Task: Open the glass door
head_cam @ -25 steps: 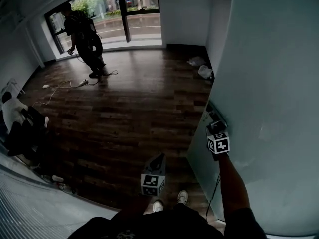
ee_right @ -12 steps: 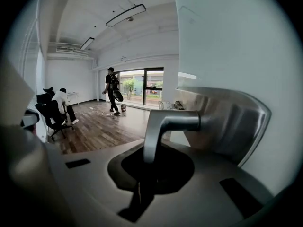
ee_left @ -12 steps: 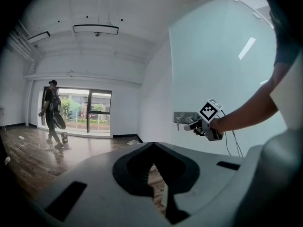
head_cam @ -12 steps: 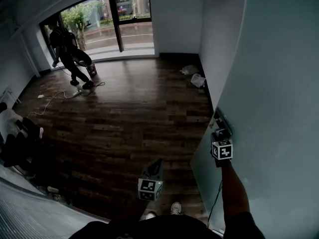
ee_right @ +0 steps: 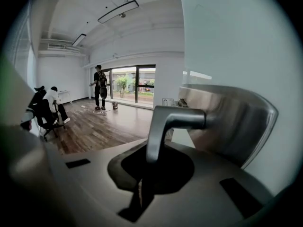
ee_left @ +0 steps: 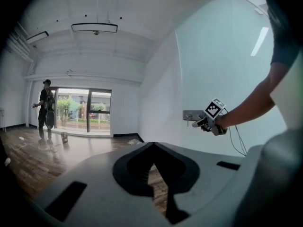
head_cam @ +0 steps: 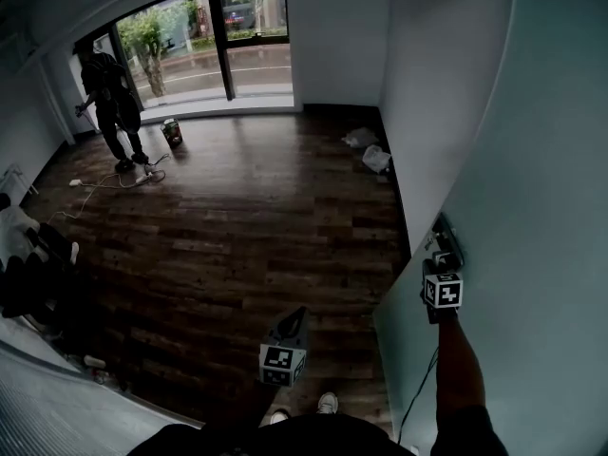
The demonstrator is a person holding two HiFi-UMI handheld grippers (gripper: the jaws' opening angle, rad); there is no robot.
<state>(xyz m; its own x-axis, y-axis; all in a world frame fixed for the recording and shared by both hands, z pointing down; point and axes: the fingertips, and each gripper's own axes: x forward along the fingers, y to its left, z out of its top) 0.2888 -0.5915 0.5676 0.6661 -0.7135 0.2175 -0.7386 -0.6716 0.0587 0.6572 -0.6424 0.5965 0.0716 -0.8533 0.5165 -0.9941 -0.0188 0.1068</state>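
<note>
Glass door (head_cam: 541,179), a pale frosted panel, fills the head view from 1 to 5 o'clock, its free edge slanting down toward 5. Right gripper (head_cam: 443,256) is at the steel lever handle (ee_right: 165,126), 4 o'clock. Its jaws are pinched together and the lever dips into the hollow just above them (hooked rather than clamped, I judge). Left gripper (head_cam: 296,319) at 6 o'clock has its jaws together and nothing in them, idle over the wood floor (head_cam: 237,236).

Progress: door looks partly swung, with the room open past its edge. The rest of the swing and letting go remain.

Against a second ago: door edge and right gripper sit further toward 4 o'clock. The person (head_cam: 106,98) at 10 o'clock now stands further left along the window (head_cam: 228,46).
</note>
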